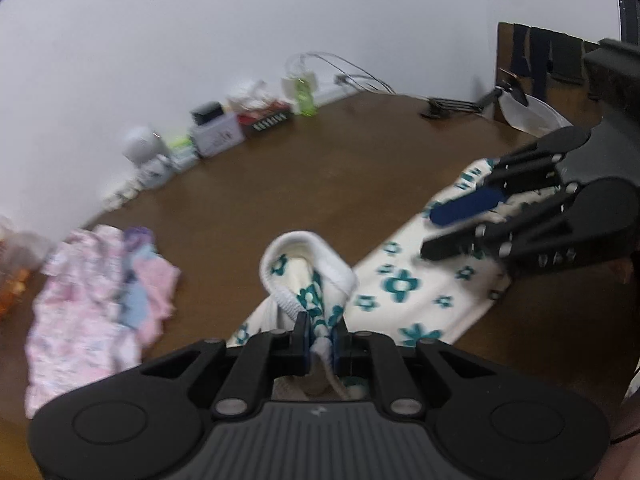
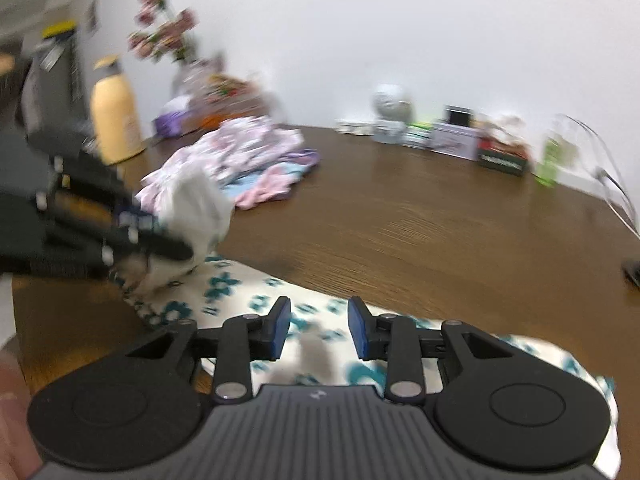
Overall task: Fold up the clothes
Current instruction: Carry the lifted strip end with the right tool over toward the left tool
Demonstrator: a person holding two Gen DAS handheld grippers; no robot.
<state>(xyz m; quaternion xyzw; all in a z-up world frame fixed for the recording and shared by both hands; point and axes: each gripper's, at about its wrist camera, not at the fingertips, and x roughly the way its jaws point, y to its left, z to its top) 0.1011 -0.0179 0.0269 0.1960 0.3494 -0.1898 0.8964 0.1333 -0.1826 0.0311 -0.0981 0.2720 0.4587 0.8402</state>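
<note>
While the left gripper (image 1: 320,334) pinches the floral garment's (image 1: 404,288) ribbed edge, lifting it at 6 o'clock, probably to fold it over, the right gripper (image 2: 319,328) hovers wide open above the cloth lying on the table (image 1: 280,184).

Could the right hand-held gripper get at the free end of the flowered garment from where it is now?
Probably yes. The right hand-held gripper is open and hovers just above the flowered garment, with nothing between them. The left hand-held gripper is shut on the other end.
</note>
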